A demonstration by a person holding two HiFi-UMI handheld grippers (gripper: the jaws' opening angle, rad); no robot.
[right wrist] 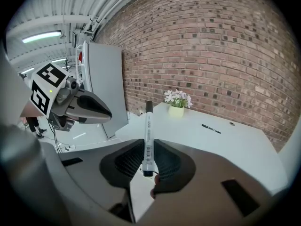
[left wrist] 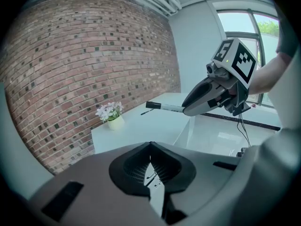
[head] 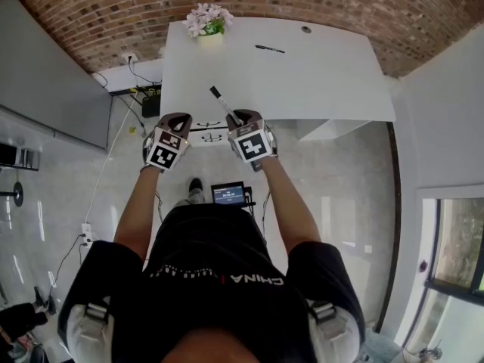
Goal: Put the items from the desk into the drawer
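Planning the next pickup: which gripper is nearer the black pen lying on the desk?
Right. The right gripper, shut on a marker, sits at the desk's near edge, nearly in line with the black pen; the left gripper is farther to the left.

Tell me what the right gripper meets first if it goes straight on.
Likely the white desk near its far edge, just left of the flower pot, with the marker in the right gripper touching first. Height is unclear; it might pass over to the brick wall.
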